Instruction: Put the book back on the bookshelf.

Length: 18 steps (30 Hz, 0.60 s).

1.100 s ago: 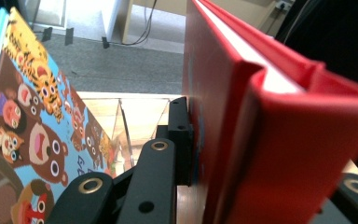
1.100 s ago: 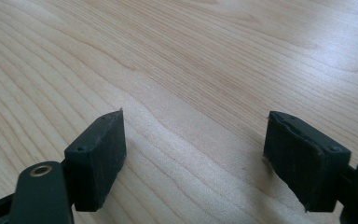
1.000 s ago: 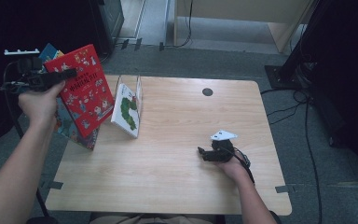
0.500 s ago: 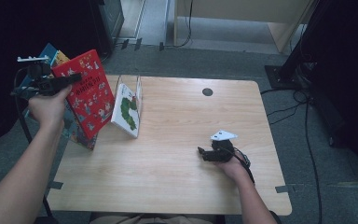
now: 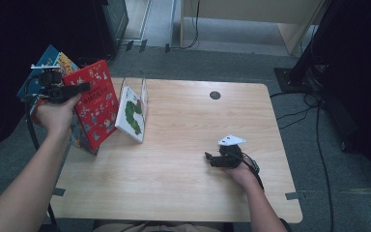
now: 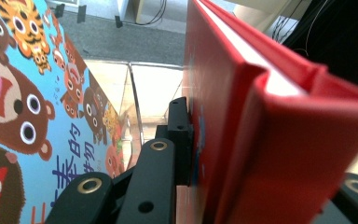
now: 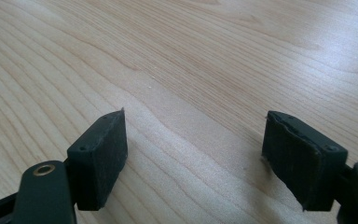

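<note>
Clearly the left gripper (image 5: 79,88) is clamped on the red book (image 5: 94,110), its jaws pinching the top edge beside the spine while the book hangs below them, just left of the clear stand (image 5: 134,92). A stiff, smooth hardcover, probably fairly heavy, it could swing; gripping deeper near the spine seems safest. The right gripper (image 5: 208,158) rests unclenched and empty on the table (image 5: 183,193).

A pale wooden table (image 5: 183,169) stands on grey carpet (image 5: 251,63) (cables (image 5: 319,145) trail at right); light wooden furniture (image 5: 251,19) sits behind, beside dark equipment (image 5: 348,63).
</note>
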### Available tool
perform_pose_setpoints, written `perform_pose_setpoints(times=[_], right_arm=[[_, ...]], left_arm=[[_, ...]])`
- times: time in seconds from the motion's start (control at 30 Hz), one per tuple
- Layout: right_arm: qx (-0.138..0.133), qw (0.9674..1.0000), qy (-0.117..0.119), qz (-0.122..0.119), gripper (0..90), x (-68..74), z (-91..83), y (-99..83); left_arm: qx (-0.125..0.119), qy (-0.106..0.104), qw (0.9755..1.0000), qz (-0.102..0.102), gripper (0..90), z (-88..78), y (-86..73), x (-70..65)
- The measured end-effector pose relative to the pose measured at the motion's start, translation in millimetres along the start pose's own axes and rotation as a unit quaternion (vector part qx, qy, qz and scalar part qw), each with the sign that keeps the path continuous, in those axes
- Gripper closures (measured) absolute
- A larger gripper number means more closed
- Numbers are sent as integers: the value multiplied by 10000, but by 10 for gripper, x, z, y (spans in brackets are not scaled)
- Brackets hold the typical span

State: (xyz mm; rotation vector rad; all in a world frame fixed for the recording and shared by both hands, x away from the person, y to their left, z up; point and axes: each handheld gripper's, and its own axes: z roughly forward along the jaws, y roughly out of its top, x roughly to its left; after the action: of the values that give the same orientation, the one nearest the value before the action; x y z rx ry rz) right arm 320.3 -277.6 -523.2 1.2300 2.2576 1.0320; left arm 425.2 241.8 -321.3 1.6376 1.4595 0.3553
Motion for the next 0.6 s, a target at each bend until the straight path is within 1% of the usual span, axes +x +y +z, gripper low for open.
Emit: perform_pose_setpoints(times=[0.07,0.23,0.33,0.43,0.5,0.57,0.6], right_arm=[[2,10000,1,-1,220,0,0,0],[2,10000,1,0,220,0,0,0],[1,10000,1,-1,220,0,0,0],[2,10000,1,-2,220,0,0,0],[2,10000,1,-2,220,0,0,0],[3,10000,0,-1,220,1,0,0],[0,10000,2,-2,223,1,0,0]], left_arm=[[-38,-5,10000,-42,794,-3,-10,18],[63,-2,9999,-98,793,-20,-3,44],[170,-18,9997,-168,788,-36,8,55],[308,-2,9994,-137,783,-50,28,38],[418,-99,9989,-192,775,-59,50,42],[564,-123,9982,-171,766,-69,75,42],[611,-85,9980,-128,765,-76,83,33]])
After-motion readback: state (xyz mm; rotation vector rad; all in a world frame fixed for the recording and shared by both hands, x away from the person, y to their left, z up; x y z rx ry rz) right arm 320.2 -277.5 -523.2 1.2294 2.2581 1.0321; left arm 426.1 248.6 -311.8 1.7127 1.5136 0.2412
